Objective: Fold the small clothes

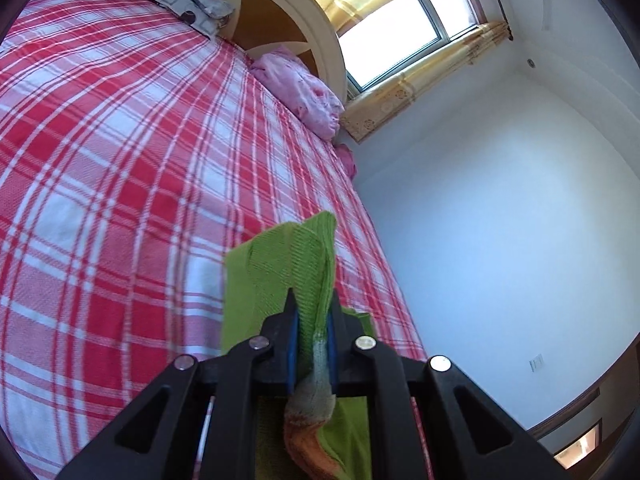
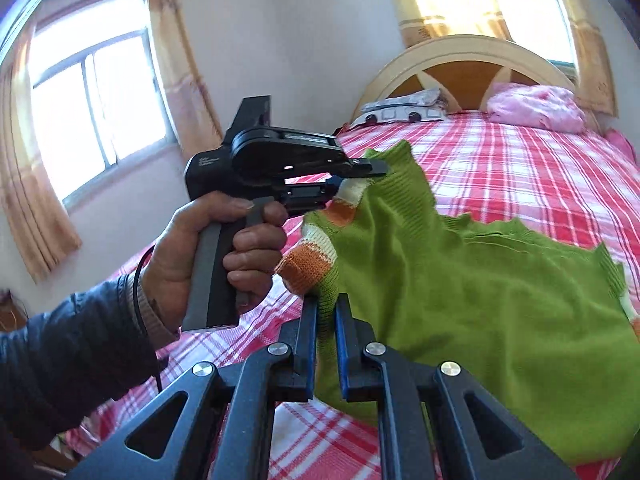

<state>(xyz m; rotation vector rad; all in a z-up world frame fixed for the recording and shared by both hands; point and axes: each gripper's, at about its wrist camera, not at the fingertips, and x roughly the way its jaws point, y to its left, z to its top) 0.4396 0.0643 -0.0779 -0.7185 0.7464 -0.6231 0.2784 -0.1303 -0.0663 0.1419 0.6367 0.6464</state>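
Note:
A small green knit sweater with orange and white striped cuffs hangs lifted above the red plaid bed. My right gripper is shut on its edge beside an orange cuff. My left gripper is shut on the same sweater near a striped cuff. In the right wrist view the left gripper is held in a hand to the upper left, pinching the sweater's corner.
The bed has a cream and wood headboard. A pink bundle and a grey patterned pillow lie at its head. Windows with yellow curtains and white walls surround the bed.

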